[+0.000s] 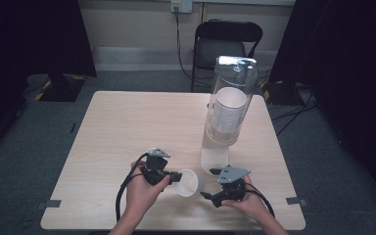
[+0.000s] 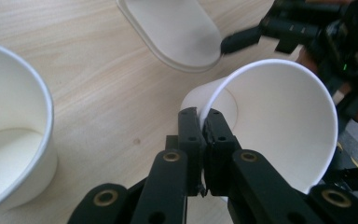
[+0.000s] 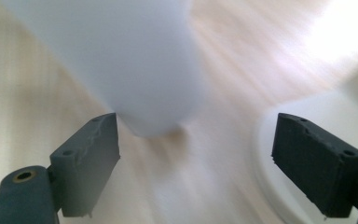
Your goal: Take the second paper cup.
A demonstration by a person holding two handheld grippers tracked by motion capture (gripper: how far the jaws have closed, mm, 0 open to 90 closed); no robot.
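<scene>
Table: I see a light wood table (image 1: 127, 127) with a dark floor all around it.
Chair: a black chair (image 1: 227, 41) stands past the far edge of the table.
Dispenser: a tall clear tube (image 1: 230, 93) stands on the right part of the table, on a white base (image 1: 214, 159). A stack of white cups (image 1: 228, 110) sits inside the tube.
In the way: the white base is just beside both of my grippers, at the far side of them. In the left gripper view it shows as a white rounded shape (image 2: 177, 32) on the wood.
Second cup: in the left gripper view I see another white cup (image 2: 9, 140) at the left edge, standing upright on the table.
Left gripper: my left gripper (image 1: 175, 176) is clamped on the rim of a paper cup (image 1: 190, 182). In the left gripper view the two jaws pinch the thin cup wall (image 2: 270, 121), one jaw inside and one outside.
Cup: it is tilted on its side, near the front edge of the table, between my two grippers.
Right gripper: my right gripper (image 1: 210, 183) has its jaws spread wide with nothing between them. In the right gripper view a blurry white cup (image 3: 121, 60) is just ahead of the jaws.
</scene>
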